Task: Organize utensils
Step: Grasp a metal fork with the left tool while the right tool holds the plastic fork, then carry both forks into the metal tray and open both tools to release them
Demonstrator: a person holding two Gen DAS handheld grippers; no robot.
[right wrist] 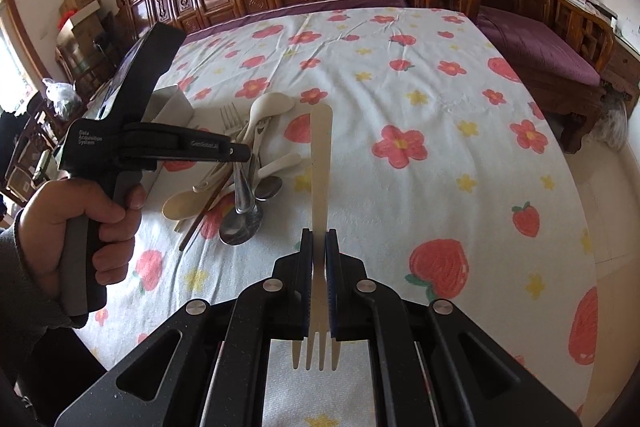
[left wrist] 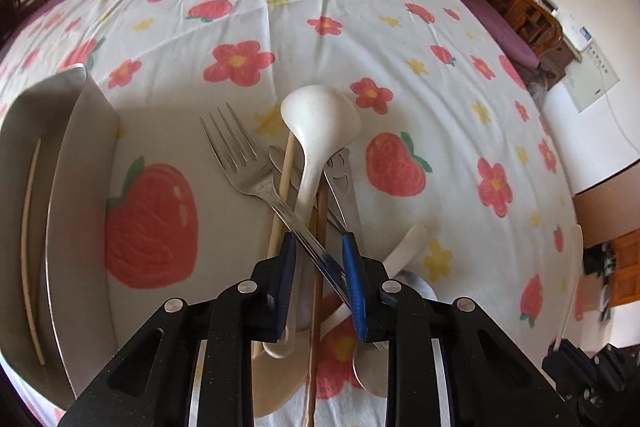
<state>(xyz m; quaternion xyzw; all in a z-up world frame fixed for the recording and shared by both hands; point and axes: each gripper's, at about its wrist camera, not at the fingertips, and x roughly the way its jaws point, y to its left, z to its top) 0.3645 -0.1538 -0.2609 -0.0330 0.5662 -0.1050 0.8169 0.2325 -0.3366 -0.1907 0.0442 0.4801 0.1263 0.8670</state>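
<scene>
In the left wrist view we see our left gripper (left wrist: 318, 247) lowered over a pile of utensils on the flowered tablecloth (left wrist: 400, 39), its blue-padded jaws parted, with the handle of a metal fork (left wrist: 248, 163) crossing slantwise between them; the left pad sits against the handle while the right one shows a little gap, so the jaws are open around the fork rather than clamped. The fork's tines point away from us, just left of a white ladle-like spoon (left wrist: 316, 131) whose bowl lies at the far end of the pile. A pale chopstick (left wrist: 282, 195) and a darker brown chopstick (left wrist: 318, 267) run under the spoon's handle, and a metal spoon (left wrist: 370, 371) lies at the near end, by the right jaw. Left of the pile stands a metal holder (left wrist: 64, 187) with one pale chopstick (left wrist: 30, 247) inside it. In the right wrist view our right gripper (right wrist: 319, 239) is clamped on a cream plastic fork (right wrist: 321, 155), handle pointing away, tines toward the camera. To the left of that fork we see the left gripper (right wrist: 240, 149) over the pile, held in a hand (right wrist: 80, 227), with the metal holder (right wrist: 172, 103) behind it.
</scene>
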